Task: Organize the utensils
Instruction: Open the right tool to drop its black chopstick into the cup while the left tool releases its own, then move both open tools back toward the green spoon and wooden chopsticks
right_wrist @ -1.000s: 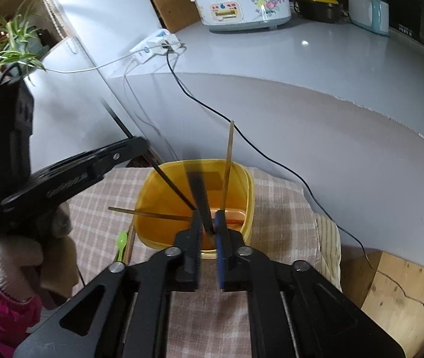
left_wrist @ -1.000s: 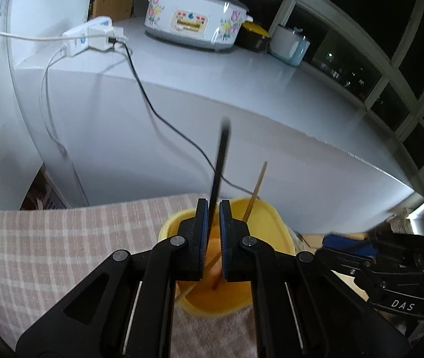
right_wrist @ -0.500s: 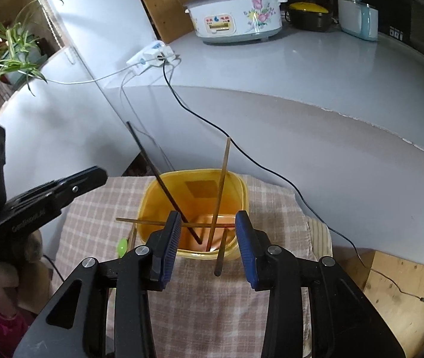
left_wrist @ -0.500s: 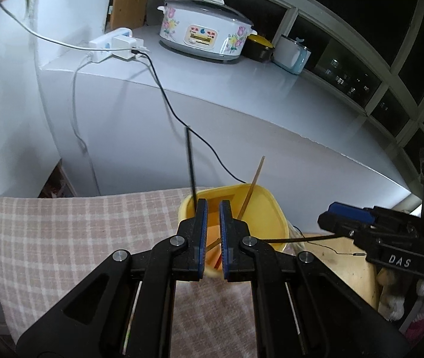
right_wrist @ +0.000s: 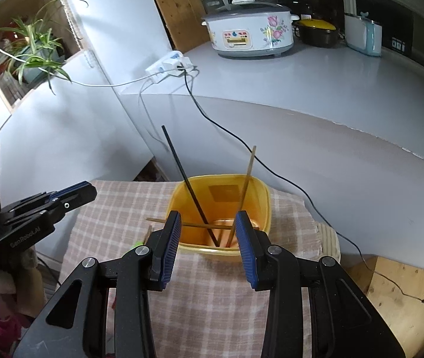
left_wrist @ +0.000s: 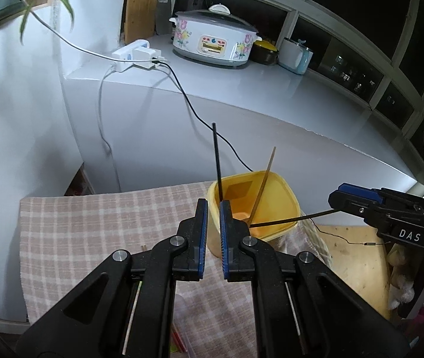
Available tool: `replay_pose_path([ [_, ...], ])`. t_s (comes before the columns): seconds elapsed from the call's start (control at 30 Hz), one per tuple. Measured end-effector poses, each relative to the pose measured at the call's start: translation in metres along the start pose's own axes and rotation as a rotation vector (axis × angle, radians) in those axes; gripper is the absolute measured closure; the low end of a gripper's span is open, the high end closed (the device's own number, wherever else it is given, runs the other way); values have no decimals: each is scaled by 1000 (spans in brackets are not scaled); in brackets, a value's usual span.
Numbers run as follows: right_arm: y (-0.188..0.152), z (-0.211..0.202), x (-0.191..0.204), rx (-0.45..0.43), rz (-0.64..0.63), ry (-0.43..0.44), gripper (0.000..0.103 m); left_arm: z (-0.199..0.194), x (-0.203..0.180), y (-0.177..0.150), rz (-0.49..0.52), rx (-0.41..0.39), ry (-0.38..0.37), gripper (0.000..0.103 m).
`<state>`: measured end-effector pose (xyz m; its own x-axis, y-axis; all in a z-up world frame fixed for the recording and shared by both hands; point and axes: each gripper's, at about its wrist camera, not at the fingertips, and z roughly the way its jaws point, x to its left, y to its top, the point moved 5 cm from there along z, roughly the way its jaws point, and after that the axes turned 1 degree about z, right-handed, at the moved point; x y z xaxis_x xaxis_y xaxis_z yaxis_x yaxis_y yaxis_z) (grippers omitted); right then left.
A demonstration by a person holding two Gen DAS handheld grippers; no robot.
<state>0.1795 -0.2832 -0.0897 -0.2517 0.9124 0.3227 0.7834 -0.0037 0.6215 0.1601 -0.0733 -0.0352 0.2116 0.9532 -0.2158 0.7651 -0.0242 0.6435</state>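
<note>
A yellow plastic tub [left_wrist: 280, 197] [right_wrist: 264, 203] stands on a checked cloth. In it lean a black chopstick [left_wrist: 217, 161] [right_wrist: 182, 173] and a wooden chopstick [left_wrist: 264, 182] [right_wrist: 246, 179]; another wooden stick [right_wrist: 191, 224] lies across its rim. A dark stick [left_wrist: 301, 217] reaches from the tub toward my right gripper in the left wrist view. My left gripper [left_wrist: 212, 226] [right_wrist: 91, 189] is nearly closed and empty, just short of the tub. My right gripper [right_wrist: 207, 229] [left_wrist: 338, 198] is open and empty, in front of the tub.
The checked cloth [left_wrist: 92, 232] [right_wrist: 212, 298] covers a small table. A white counter [left_wrist: 241, 89] behind carries a flowered cooker [left_wrist: 212, 40], a power strip [left_wrist: 134, 55] and a black cable [right_wrist: 226, 131]. A green utensil [right_wrist: 136, 243] lies left of the tub. A wooden board [right_wrist: 405, 292] sits right.
Both grippers have pulled back from the tub. My left gripper let go of the black chopstick, which now leans in the tub. My right gripper opened wide.
</note>
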Motion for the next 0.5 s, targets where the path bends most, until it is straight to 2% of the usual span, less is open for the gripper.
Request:
replay_pose_path([
  [0.07,-3,-1,4,2,-7,7,67,-5,5,-4,-7,-7,10,97],
  [0.13,-7,-2,9,13,-15,17,67,-7,10,-7,-18,-8,15,83],
  [0.17,-10,-2,12,14,-17,23,67,-8,15,-11,-29,-9,18,73],
  [0.2,-13,-1,15,21,-23,30,67,-10,18,-14,-35,-9,20,71],
  [0.5,-52,21,46,122,-29,100,66,-10,85,-58,-143,64,117,71],
])
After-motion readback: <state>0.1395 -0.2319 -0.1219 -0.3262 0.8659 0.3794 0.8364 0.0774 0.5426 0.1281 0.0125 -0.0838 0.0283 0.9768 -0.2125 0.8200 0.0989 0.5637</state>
